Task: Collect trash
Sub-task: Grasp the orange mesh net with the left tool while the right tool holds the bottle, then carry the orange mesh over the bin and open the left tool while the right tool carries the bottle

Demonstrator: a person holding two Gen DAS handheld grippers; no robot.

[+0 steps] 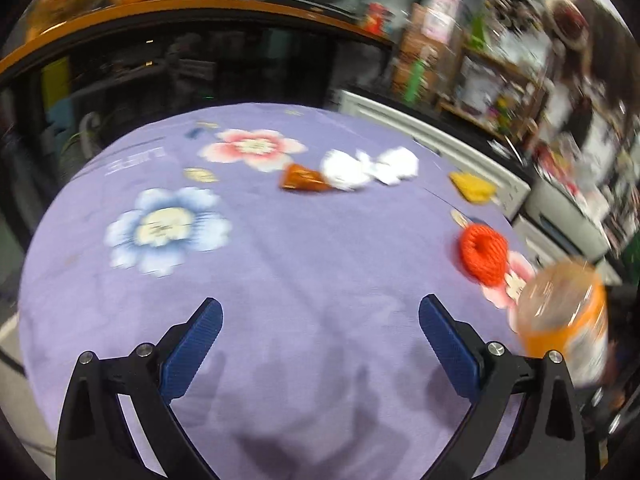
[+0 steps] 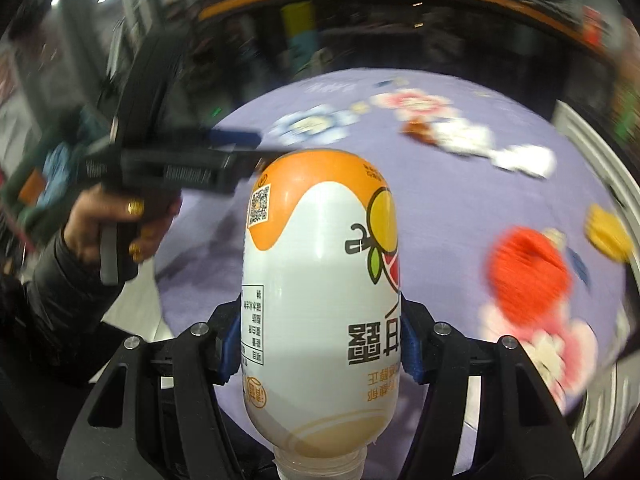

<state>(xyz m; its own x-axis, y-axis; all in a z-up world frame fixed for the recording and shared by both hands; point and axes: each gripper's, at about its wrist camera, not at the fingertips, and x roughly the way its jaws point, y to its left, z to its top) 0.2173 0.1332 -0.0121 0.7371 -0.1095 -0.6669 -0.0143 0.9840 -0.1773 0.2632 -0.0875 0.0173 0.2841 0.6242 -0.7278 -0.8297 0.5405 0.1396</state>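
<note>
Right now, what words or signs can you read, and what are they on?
"甘" and "正", upside down, on the bottle in the right gripper.
QR code and small table, also on the bottle: too small to read.
White print on the purple tablecloth: too blurred to read.

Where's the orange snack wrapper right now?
In the left wrist view, the orange snack wrapper lies far-centre on the purple tablecloth, touching the crumpled white tissue on its right.
</note>
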